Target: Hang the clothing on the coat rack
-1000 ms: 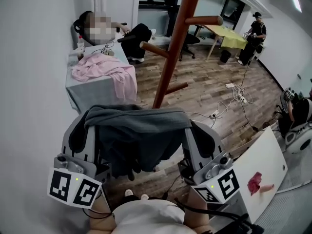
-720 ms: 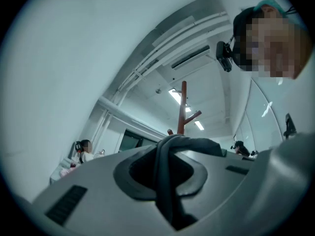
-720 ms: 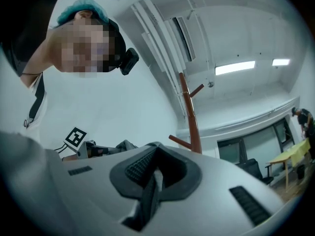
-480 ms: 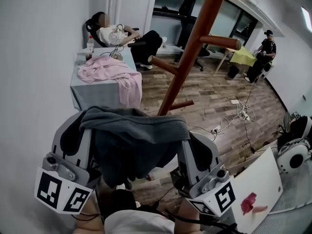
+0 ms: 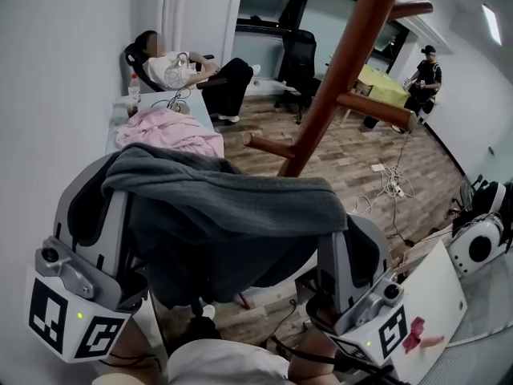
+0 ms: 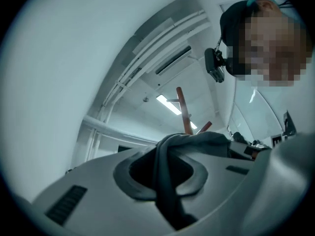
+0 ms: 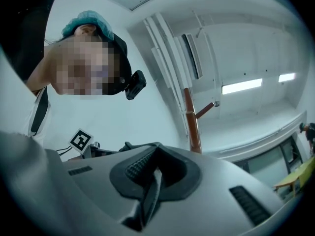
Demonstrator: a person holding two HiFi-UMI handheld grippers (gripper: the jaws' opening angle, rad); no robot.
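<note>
A dark grey garment (image 5: 232, 215) hangs stretched between my two grippers, close below the head camera. In the left gripper view, my left gripper (image 6: 167, 173) is shut on a thick bunch of this grey cloth (image 6: 170, 151). My right gripper (image 7: 151, 183) is shut on a thin fold of the same cloth (image 7: 150, 200). The brown wooden coat rack (image 5: 337, 79) leans up just beyond the garment, one peg (image 5: 377, 109) pointing right and a lower peg (image 5: 268, 144) pointing left. The cloth stays apart from the pegs. Both gripper views show the rack's pole (image 6: 183, 113) (image 7: 192, 124) ahead.
A small table (image 5: 120, 123) with a pink garment (image 5: 172, 128) stands by the white wall at left. Behind it a person (image 5: 180, 66) reclines in a chair. Another person (image 5: 425, 74) stands by a yellow-covered table (image 5: 385, 83). Cables (image 5: 389, 184) lie on the wooden floor; a white board (image 5: 437, 291) is at lower right.
Both grippers have risen with the grey garment and moved toward the rack. The garment now fills more of the head view and the rack's pegs appear closer.
</note>
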